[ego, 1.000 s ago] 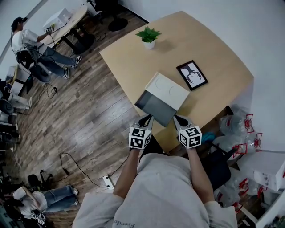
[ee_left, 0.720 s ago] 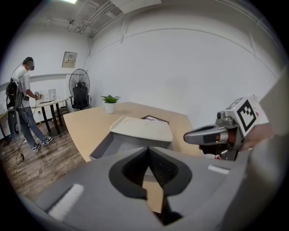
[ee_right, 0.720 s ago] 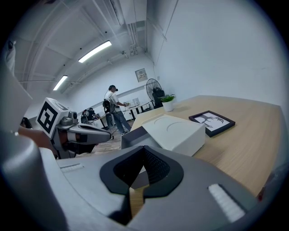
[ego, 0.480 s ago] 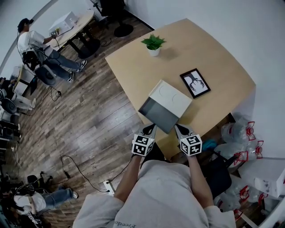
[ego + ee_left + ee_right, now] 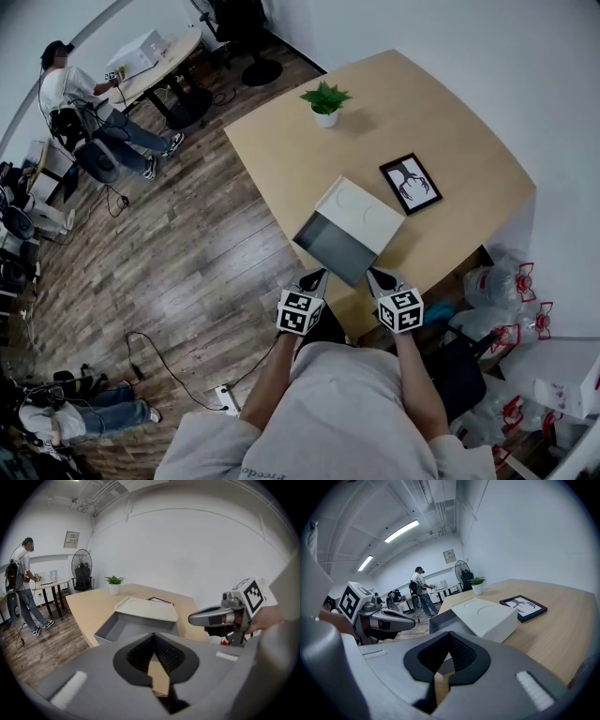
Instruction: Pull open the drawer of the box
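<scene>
Box (image 5: 364, 208) sat on the worktop (image 5: 450, 122), w/ its grey drawer (image 5: 333, 246) already slid well out towards the person, front corner close to the worktop's near edge. Inside of the drawer looked bare, as far as the views showed.

Left tool (image 5: 313, 276) and right tool (image 5: 375, 274) were held side by side just short of the drawer front, one at each end, neither touching it. Each tool's own view showed its pads meeting at the tips w/ nothing between them, only worktop seen through the slit lower down. So both were closed and empty.

Judgement: the pull looked about done, and the step in hand was prob. getting clear, or one last tug if more travel was wanted.

- For clearing: draw both tools straight back along the drawer's line, no sideways sweep, since the front lip was right ahead of the tips.
- For more travel: part one tool's pads first, take the front wall at mid-width and pull level, in line w/ the box, not up.
- The box looked light and nothing pinned it, so it might slide w/ the drawer. The other tool could steady the top.
- The drawer was far out already, so pull slowly. Too much and it may drop off the edge.

Picture frame (image 5: 410, 184) and potted plant (image 5: 325, 99) stood well apart behind the box, no bother.
</scene>
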